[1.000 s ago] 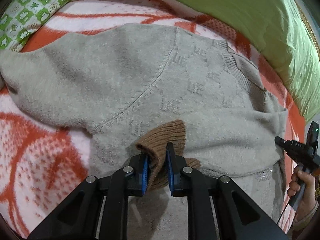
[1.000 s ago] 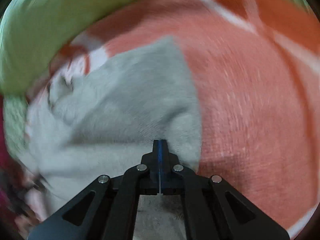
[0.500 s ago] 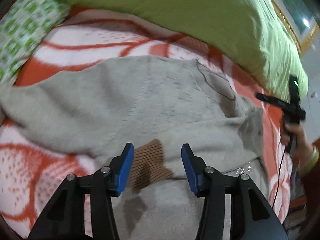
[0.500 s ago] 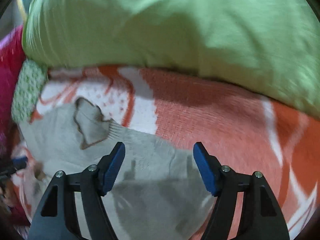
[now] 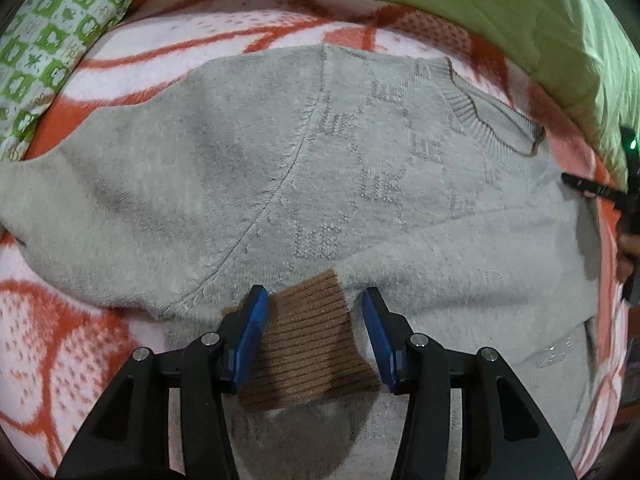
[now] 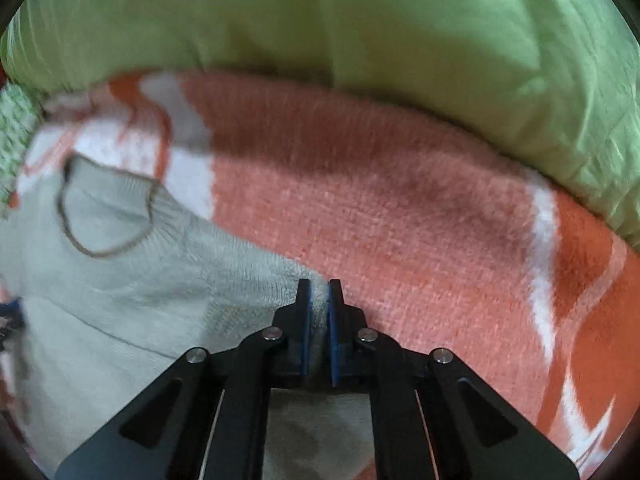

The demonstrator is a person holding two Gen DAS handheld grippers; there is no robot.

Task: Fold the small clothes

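A grey knit sweater [image 5: 280, 168] lies spread on an orange-and-white blanket [image 5: 60, 344]. Its right sleeve is folded across the body, and the brown ribbed cuff [image 5: 312, 340] lies flat between the blue pads of my left gripper [image 5: 316, 320], which is open and not holding it. In the right wrist view my right gripper [image 6: 319, 300] is shut on the sweater's shoulder edge [image 6: 316, 312], near the neck opening [image 6: 108, 216]. The right gripper also shows at the far right of the left wrist view [image 5: 592, 190].
A large green pillow [image 6: 320, 32] lies along the far side of the blanket [image 6: 400, 220]. A green-and-white patterned pillow [image 5: 52, 40] sits at the far left.
My left gripper opened and let go of the brown cuff, which now lies flat on the sweater. My right gripper opened, then closed on the sweater's shoulder edge.
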